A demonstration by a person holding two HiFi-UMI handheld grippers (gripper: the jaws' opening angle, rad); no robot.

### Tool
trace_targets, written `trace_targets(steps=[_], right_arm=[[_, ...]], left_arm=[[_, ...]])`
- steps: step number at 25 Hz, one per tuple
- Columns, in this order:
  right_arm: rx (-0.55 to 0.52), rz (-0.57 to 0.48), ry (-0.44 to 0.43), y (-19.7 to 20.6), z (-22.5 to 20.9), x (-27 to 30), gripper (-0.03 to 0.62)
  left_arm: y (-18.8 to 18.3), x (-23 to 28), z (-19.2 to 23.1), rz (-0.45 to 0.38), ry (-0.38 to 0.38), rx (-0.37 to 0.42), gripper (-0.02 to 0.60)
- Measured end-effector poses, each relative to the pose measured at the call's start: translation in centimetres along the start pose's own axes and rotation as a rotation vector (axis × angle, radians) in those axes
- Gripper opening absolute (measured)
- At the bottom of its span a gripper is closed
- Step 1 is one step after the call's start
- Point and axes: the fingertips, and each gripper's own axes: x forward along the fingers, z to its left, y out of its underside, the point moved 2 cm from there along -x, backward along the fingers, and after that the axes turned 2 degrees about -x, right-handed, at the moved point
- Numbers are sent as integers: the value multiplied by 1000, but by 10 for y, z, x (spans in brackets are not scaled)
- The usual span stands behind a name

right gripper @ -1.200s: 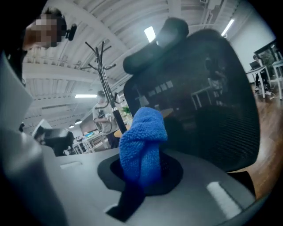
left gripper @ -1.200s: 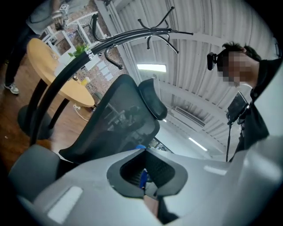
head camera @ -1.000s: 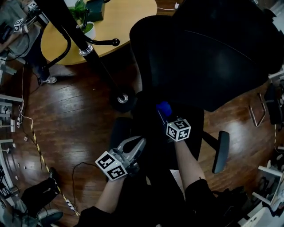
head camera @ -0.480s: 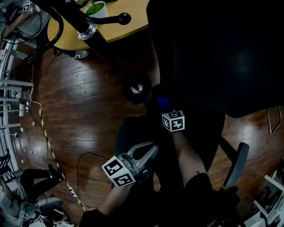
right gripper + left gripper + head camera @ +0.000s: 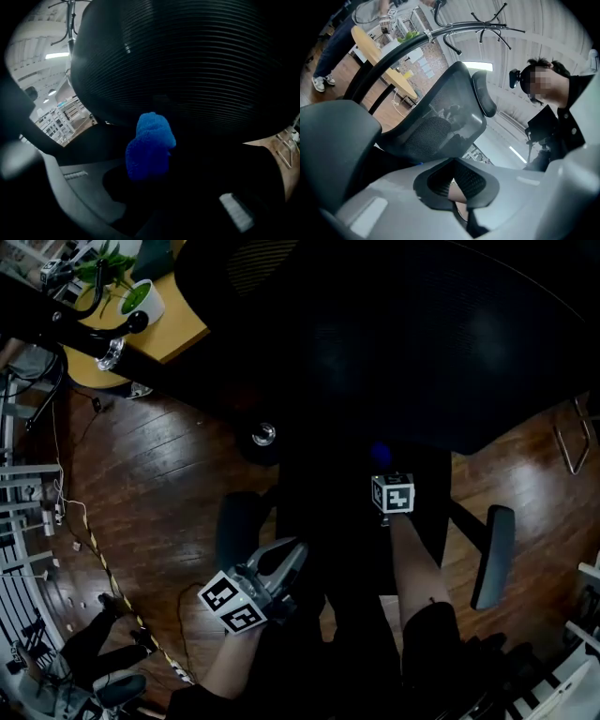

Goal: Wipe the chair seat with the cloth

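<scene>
Wooden floor (image 5: 159, 484) surrounds the chair (image 5: 328, 521), whose backrest (image 5: 422, 343) overhangs right gripper (image 5: 382, 469), fingers pinching blue cloth (image 5: 150, 150); left gripper (image 5: 292, 557) fingers closed.

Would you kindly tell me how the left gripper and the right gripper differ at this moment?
The right gripper is shut on the blue cloth, while the left gripper is shut with nothing in it. The right gripper is out over the chair seat, close to the backrest; the left gripper is nearer the person, beside the armrest. Both carry a marker cube.
</scene>
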Motion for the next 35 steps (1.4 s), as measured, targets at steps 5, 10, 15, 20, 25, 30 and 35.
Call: trace_targets(steps=[5,10,15,20,25,30,35], right_arm=[[58,25,157,16,-76,-29,35],[20,27,277,32,-136,-81,35],[45,-3,274,31,-143,-84,35],[40,-34,253,24,-137,-95,35],[-7,-77,90,0,-39,-62,35],[-45,-61,-104,-21,81,-10,35],[-104,-18,-269,-22,187,26,35]], left_arm=[[-3,11,15,56,14,10,-8],[2,21,4,81,61,31,-8],[8,26,1,96,73,33,-8],[1,17,-7,66,78,31,-8],[-15,-3,-4,7,72,22,-8],[-20,-18,-3,-35,55,18,-9],[-15,-36,-5,-53,24,10,-9]])
